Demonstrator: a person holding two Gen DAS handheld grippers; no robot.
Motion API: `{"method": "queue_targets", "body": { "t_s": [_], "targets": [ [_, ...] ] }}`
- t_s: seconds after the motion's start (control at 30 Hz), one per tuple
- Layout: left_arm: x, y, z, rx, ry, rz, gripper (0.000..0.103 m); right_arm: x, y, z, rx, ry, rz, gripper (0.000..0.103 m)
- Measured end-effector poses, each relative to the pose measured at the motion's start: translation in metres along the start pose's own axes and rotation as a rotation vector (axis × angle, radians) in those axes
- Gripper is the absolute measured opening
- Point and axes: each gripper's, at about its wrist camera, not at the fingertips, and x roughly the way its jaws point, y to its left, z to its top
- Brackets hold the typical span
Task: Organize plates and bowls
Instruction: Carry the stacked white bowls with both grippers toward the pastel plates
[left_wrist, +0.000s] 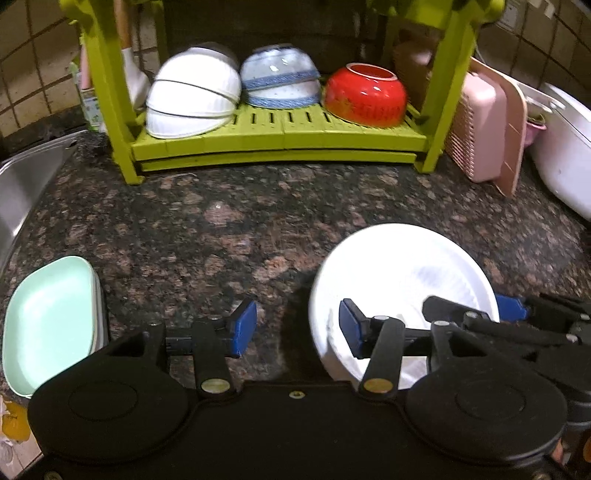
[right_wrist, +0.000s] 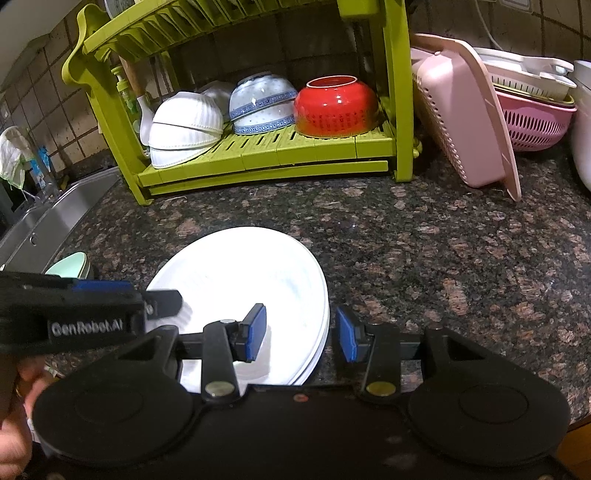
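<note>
I have both grippers low over the dark speckled granite surface (right_wrist: 424, 240), at the stack of round white plates (right_wrist: 240, 284) that lies flat near its front edge. My right gripper (right_wrist: 301, 332) is spread wide: its left blue pad sits above the plates' right portion, and its right pad hangs past the rim over bare stone, so the stack's edge falls in the gap and nothing is clamped. My left gripper (left_wrist: 297, 326) is likewise spread with nothing between its pads; its right pad is over the left part of the white plates (left_wrist: 402, 280), its left pad over the granite. From the left wrist view the right gripper reaches in across the plates' right side.

To the left, near the steel sink (left_wrist: 26, 177), sits a small stack of pale mint-green rectangular dishes (left_wrist: 51, 321).

At the back stands the lime-green plastic dish rack (right_wrist: 258, 155). Its lower shelf carries tilted white ribbed bowls (right_wrist: 184, 125), nested blue-patterned porcelain bowls (right_wrist: 262, 103) and an upturned red bowl (right_wrist: 336, 107). How many white bowls are nested I cannot quite tell. A pink plastic basket (right_wrist: 461, 110) leans beside the rack.
</note>
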Motion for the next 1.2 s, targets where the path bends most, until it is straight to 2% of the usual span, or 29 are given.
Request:
{"method": "queue_targets", "body": {
  "t_s": [0.27, 0.37, 0.53, 0.8, 1.03, 1.2],
  "targets": [
    [0.010, -0.011, -0.005, 0.037, 0.041, 0.000, 0.057, -0.002, -0.002, 0.000, 0.017, 0.001, -0.003, 0.044],
    [0.009, -0.011, -0.005, 0.030, 0.032, 0.005, 0.057, -0.004, -0.003, 0.000, 0.024, -0.003, -0.007, 0.043],
    [0.007, -0.007, -0.004, 0.006, 0.017, 0.020, 0.056, -0.005, -0.003, -0.001, 0.036, 0.007, -0.010, 0.035],
    [0.004, -0.007, -0.004, 0.006, 0.009, 0.009, 0.055, -0.008, -0.004, -0.001, 0.042, 0.010, -0.005, 0.032],
    [0.007, -0.008, -0.006, 0.015, 0.024, 0.000, 0.048, -0.011, -0.002, -0.002, 0.025, 0.007, -0.009, 0.031],
    [0.009, -0.009, -0.007, 0.019, 0.029, 0.001, 0.047, -0.012, -0.003, -0.002, 0.016, 0.002, -0.014, 0.031]
  ]
}}
